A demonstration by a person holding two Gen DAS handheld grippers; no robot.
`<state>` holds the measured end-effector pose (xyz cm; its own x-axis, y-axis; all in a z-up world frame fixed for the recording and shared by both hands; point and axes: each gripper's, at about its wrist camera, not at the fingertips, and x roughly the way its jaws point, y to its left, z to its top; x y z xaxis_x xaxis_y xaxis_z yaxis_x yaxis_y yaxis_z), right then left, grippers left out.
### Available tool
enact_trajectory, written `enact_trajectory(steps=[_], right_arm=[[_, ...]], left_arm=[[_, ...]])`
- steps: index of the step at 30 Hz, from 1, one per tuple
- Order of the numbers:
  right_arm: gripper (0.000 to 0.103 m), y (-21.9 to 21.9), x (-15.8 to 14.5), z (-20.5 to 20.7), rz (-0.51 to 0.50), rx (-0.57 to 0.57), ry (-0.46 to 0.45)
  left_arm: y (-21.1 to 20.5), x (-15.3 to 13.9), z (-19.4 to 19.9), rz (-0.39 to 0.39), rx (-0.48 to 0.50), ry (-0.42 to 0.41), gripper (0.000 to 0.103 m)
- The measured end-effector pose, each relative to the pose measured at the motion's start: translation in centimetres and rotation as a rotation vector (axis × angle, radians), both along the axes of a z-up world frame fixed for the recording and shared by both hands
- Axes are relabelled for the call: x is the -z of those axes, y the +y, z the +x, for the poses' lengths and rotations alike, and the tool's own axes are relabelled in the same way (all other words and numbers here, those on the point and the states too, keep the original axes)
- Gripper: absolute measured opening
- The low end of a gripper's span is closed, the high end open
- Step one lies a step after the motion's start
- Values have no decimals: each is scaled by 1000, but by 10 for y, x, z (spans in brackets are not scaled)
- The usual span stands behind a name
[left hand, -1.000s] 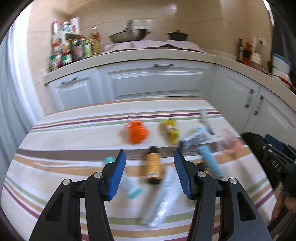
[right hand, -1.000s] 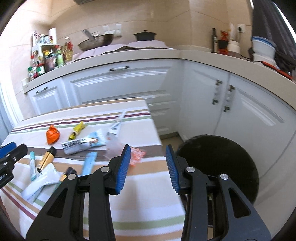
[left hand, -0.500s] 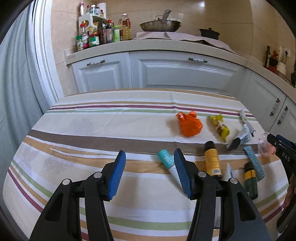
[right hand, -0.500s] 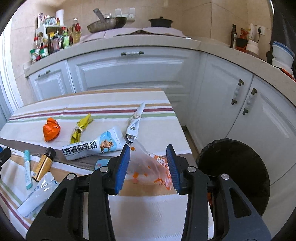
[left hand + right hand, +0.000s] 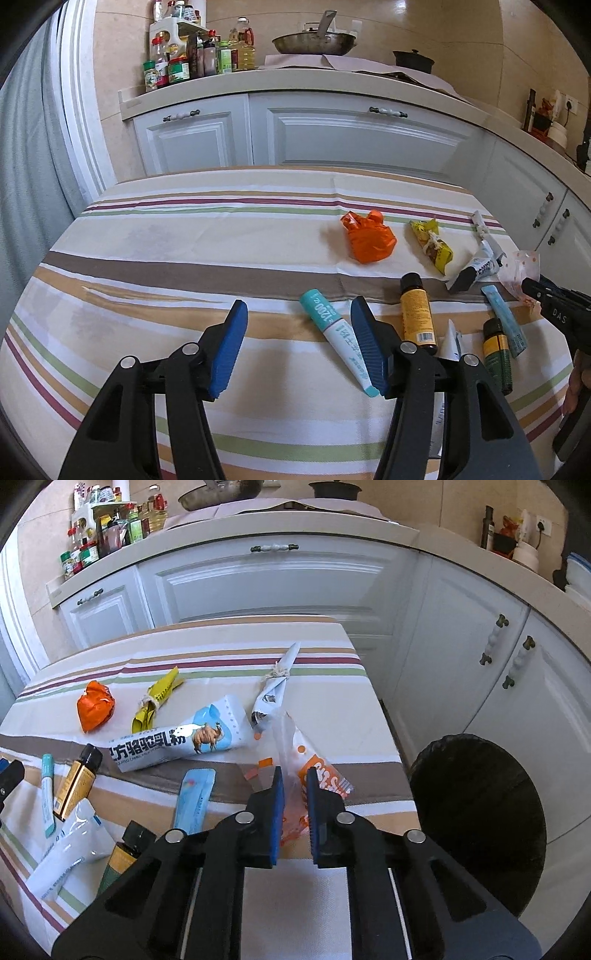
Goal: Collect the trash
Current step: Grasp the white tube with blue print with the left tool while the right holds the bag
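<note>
Clear orange-printed wrapper (image 5: 314, 771), near the table edge (image 5: 384, 716), pinched by right hand-held gripper (image 5: 294, 775).

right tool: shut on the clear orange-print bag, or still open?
Shut on it. The right tool has just closed its blue pads onto the clear orange-print bag; plastic is pinched in the narrow gap between them.

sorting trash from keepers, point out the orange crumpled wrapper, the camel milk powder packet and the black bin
orange crumpled wrapper (image 5: 370, 240), left wrist view, middle of the crumple
camel milk powder packet (image 5: 177, 740), right wrist view, printed front
black bin (image 5: 476, 812), right wrist view, dark inside
</note>
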<state>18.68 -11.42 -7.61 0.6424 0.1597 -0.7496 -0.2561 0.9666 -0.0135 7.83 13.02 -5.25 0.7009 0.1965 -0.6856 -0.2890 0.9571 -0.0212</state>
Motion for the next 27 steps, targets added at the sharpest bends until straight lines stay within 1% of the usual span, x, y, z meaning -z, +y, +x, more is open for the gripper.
enact_trajectory(steps=[8,13,19,26,27], right_arm=[[7,-11,-12,-17,15,15,-47],[7,-25,-21,-30,29,38,-79],[7,-43,-24,-49,34,59,-96],[7,-62,-23,-71,44,88,-101],[7,-63,-22,-73,45,91,-101]], left_arm=[[-16,-7,-5,-5,41,-17,57],[-38,-9,-11,-14,106,-26,57],[-65,3,-19,-4,178,5,57],[-79,17,-22,-2,217,38,57],[-80,18,-22,-4,219,41,54]])
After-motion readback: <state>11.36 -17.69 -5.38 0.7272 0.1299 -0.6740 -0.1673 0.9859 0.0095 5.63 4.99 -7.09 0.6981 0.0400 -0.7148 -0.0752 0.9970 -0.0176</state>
